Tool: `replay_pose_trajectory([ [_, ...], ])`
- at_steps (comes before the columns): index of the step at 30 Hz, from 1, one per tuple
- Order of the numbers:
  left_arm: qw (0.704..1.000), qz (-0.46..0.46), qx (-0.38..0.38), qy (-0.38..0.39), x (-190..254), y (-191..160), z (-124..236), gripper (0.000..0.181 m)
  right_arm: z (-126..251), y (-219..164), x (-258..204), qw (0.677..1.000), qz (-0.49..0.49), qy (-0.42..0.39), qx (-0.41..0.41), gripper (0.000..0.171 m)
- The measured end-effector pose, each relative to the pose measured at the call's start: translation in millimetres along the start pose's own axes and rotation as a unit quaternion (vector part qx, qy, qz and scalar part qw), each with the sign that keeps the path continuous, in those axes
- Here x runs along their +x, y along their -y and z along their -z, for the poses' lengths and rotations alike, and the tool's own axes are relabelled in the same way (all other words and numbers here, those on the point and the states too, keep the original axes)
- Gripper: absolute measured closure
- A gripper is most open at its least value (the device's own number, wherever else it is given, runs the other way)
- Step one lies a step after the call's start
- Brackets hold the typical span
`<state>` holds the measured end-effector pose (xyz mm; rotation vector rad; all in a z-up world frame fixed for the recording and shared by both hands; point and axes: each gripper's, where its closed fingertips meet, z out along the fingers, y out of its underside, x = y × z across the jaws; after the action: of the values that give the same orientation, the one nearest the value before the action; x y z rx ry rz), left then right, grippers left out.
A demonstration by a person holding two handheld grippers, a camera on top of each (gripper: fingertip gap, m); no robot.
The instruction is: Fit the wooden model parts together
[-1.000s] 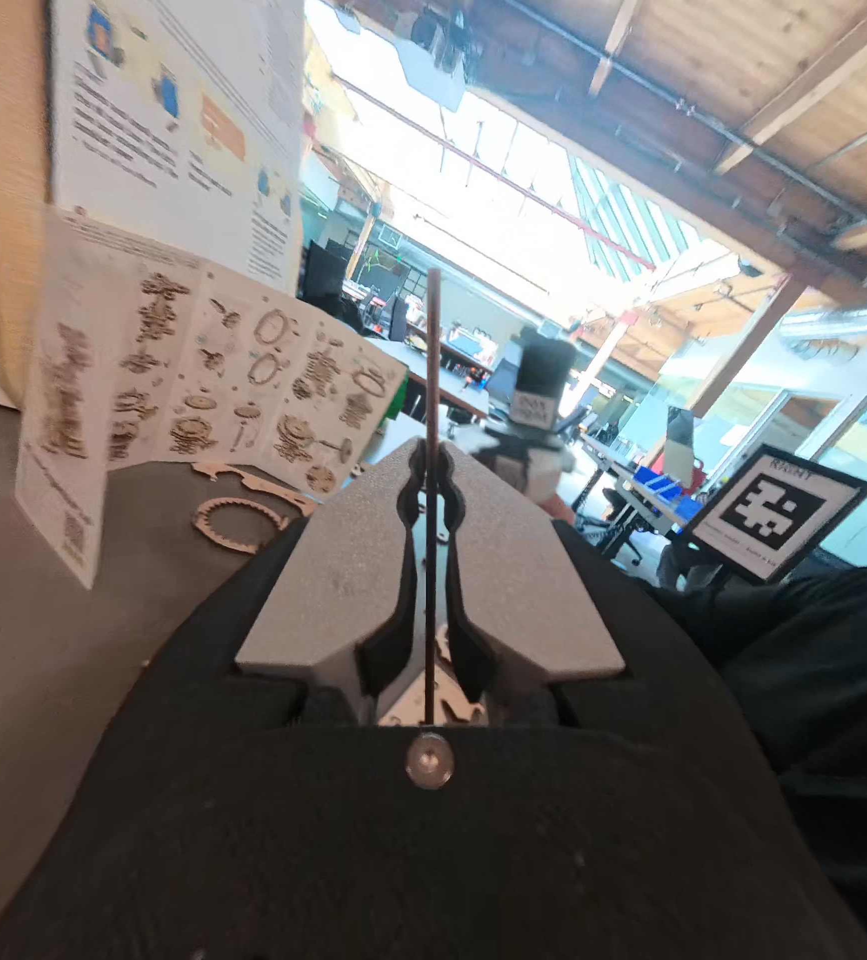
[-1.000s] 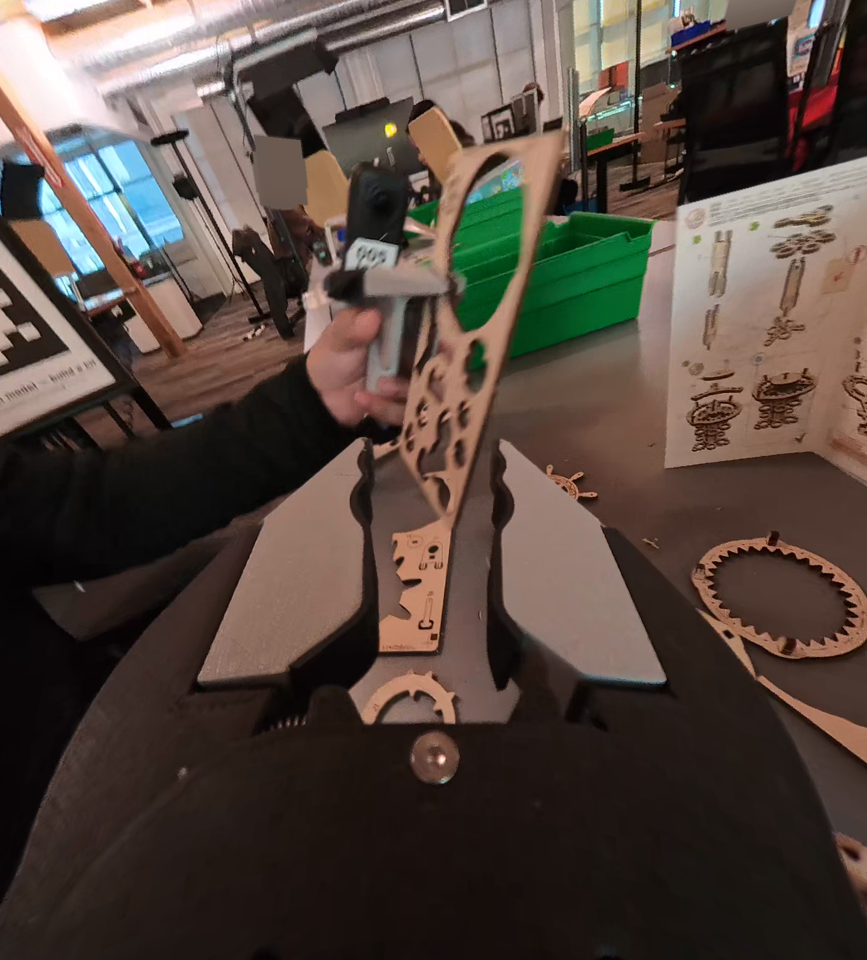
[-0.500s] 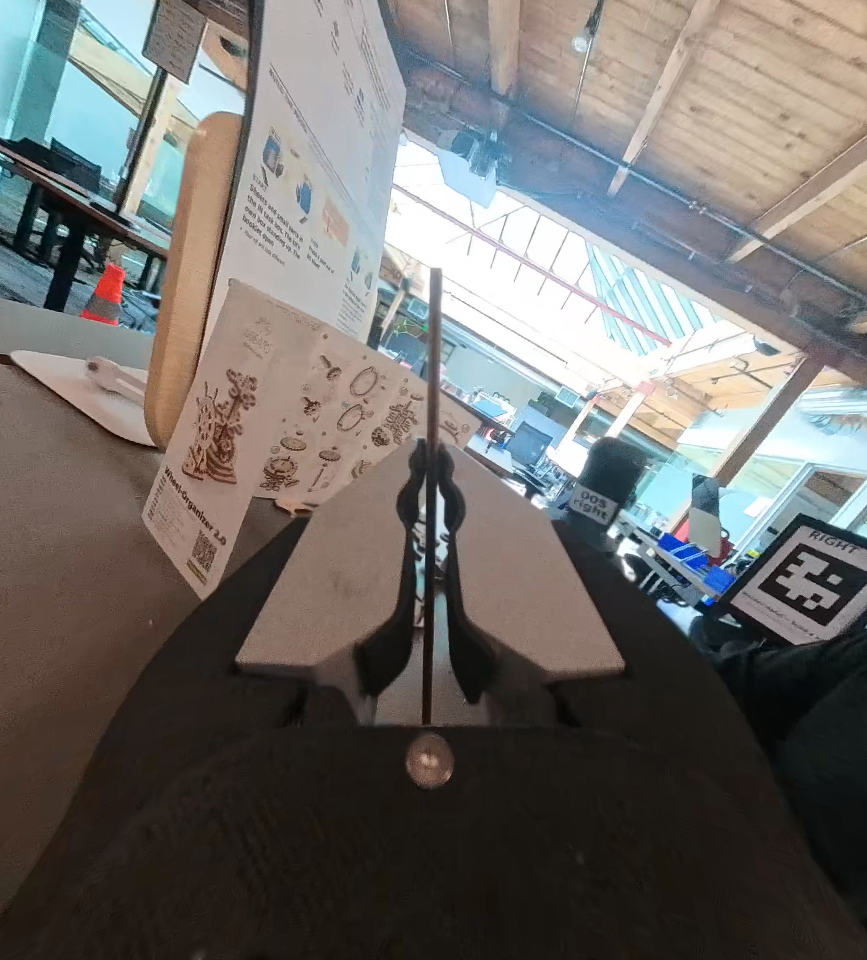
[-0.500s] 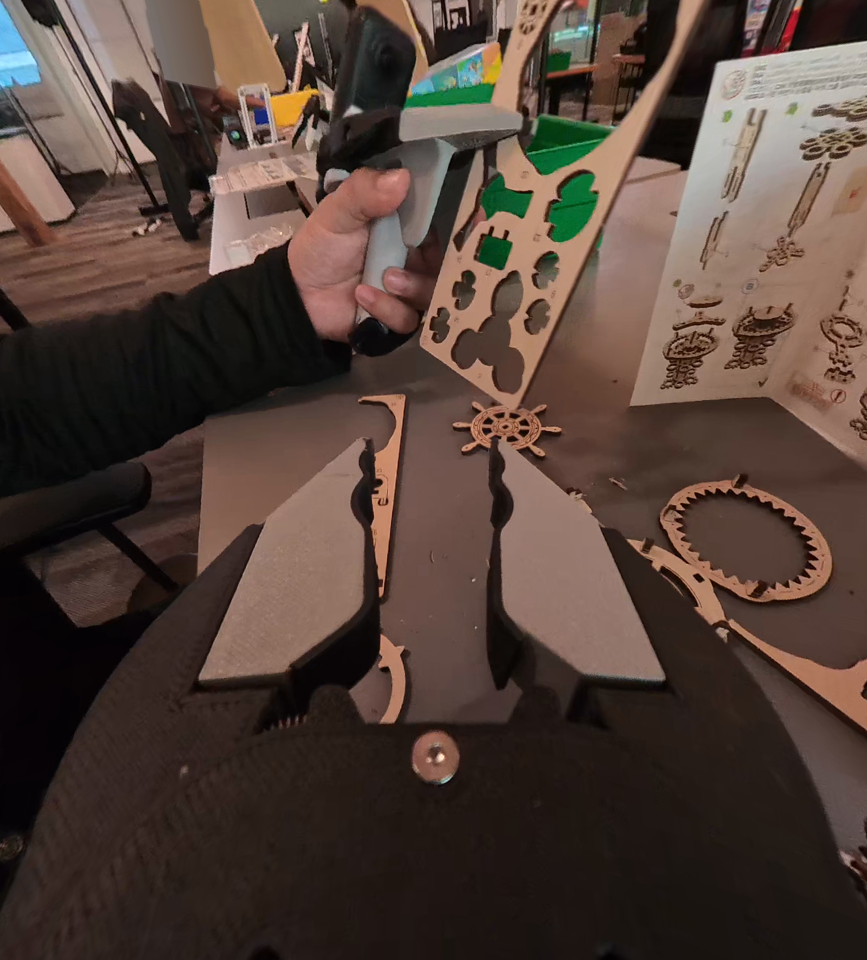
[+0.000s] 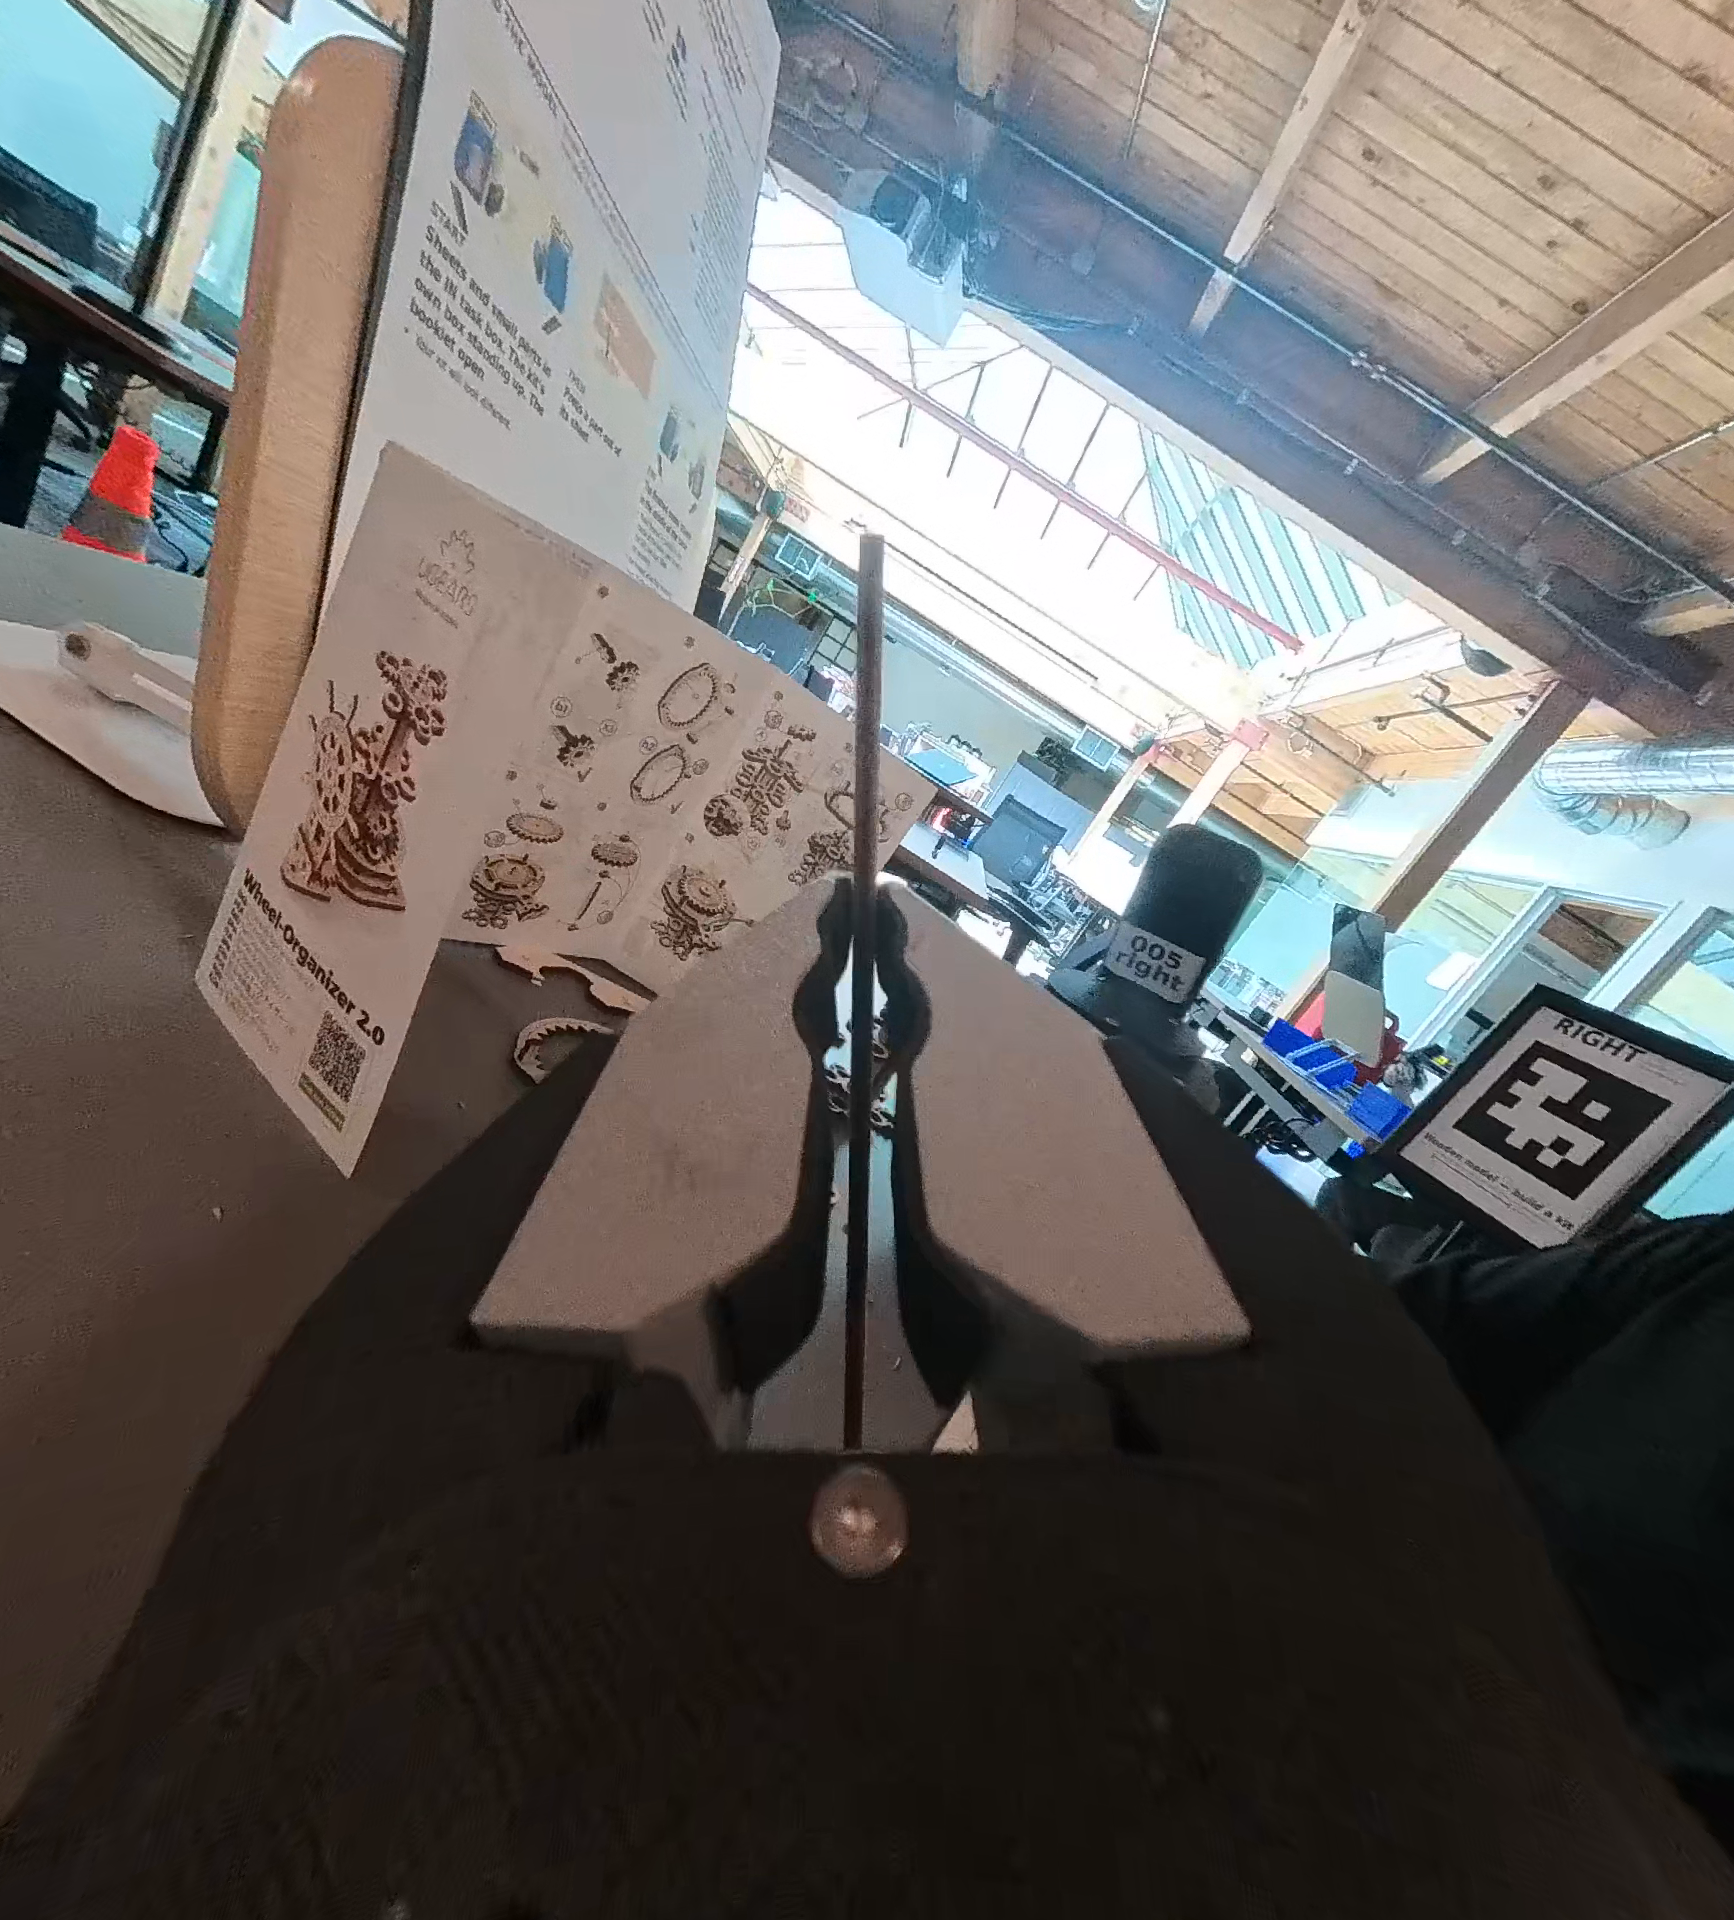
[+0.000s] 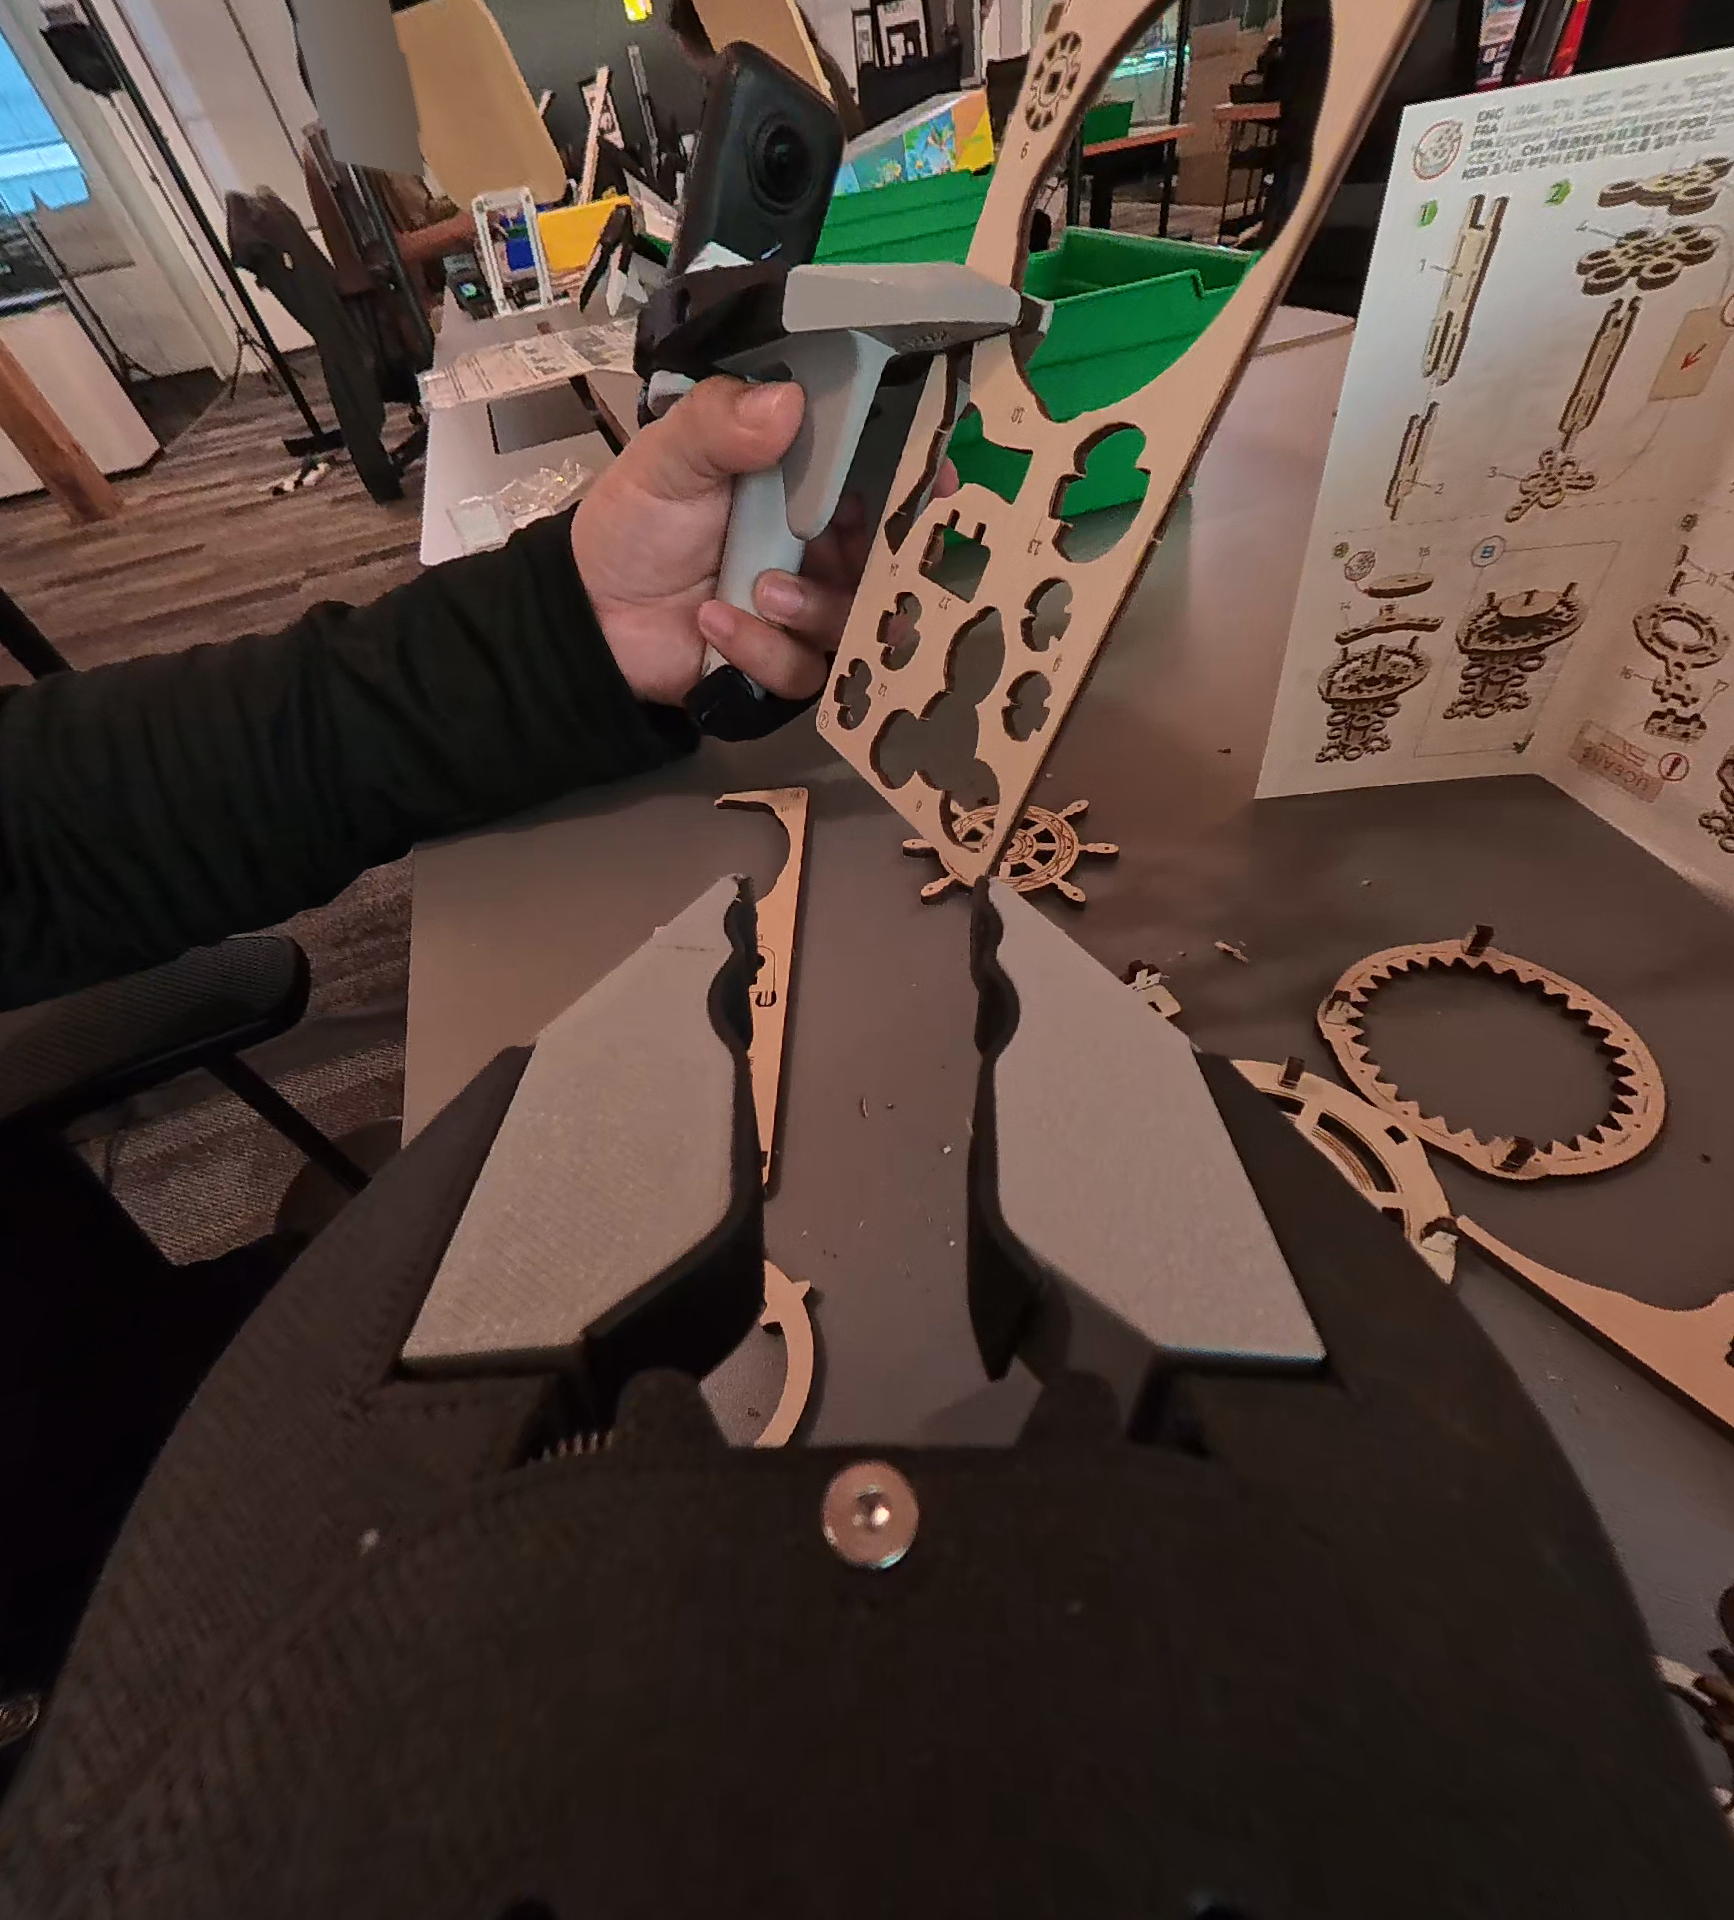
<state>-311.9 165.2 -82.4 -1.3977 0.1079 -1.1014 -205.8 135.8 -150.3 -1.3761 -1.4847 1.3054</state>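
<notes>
My left gripper (image 5: 861, 920) is shut on a thin wooden cut-out sheet (image 5: 865, 727), which I see edge-on there. In the right wrist view a hand holds this gripper (image 6: 1024, 312) up, and the sheet (image 6: 1071, 540) hangs tilted above the table, full of holes where parts were. Its lower corner is over a small ship-wheel part (image 6: 1034, 852). My right gripper (image 6: 858, 899) is open and empty, low over the grey table (image 6: 1258, 862), just short of the sheet's lower corner. A toothed ring (image 6: 1491, 1060) lies to the right. A long strip part (image 6: 778, 935) lies under the left finger.
A folded instruction booklet (image 6: 1569, 468) stands at the right and also shows in the left wrist view (image 5: 489, 790). Another cut-out sheet (image 6: 1673, 1320) lies at the right. Green bins (image 6: 1123, 301) stand behind. A poster board (image 5: 572, 260) stands behind the booklet. Tip to tip, the grippers are about 12 centimetres apart.
The sheet was between my open right fingers; now it is higher and farther off, clear of them. The left gripper has kept hold of it and risen. The right gripper has stayed open.
</notes>
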Motion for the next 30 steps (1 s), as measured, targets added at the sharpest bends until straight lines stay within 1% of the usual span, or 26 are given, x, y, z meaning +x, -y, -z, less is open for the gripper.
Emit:
replay_pose_trajectory([
  [19,1.0,0.003,-0.007,-0.003,0.6,-7.2,-0.2,0.181,-0.9,-1.8,0.6,1.0,-0.007,0.001,-0.004,0.133],
  [20,1.0,0.003,-0.005,-0.013,4.6,-7.2,0.3,0.181,-1.2,-2.1,0.9,1.0,-0.008,0.0,-0.005,0.133],
  [23,0.995,-0.005,0.031,-0.091,33.9,3.9,-0.7,0.181,-4.6,-2.2,1.4,1.0,-0.013,0.005,-0.008,0.127],
  [26,0.99,-0.032,0.075,-0.115,51.1,13.0,-1.4,0.181,-11.3,14.9,-2.7,0.998,-0.043,0.029,0.026,0.121],
  [28,0.986,-0.033,0.097,-0.13,61.1,14.9,-2.9,0.181,-13.9,32.6,-11.3,0.993,-0.071,0.07,0.055,0.131],
  [30,0.985,-0.025,0.109,-0.132,64.9,14.4,-4.3,0.181,-12.0,50.8,-12.9,0.988,-0.093,0.098,0.077,0.153],
])
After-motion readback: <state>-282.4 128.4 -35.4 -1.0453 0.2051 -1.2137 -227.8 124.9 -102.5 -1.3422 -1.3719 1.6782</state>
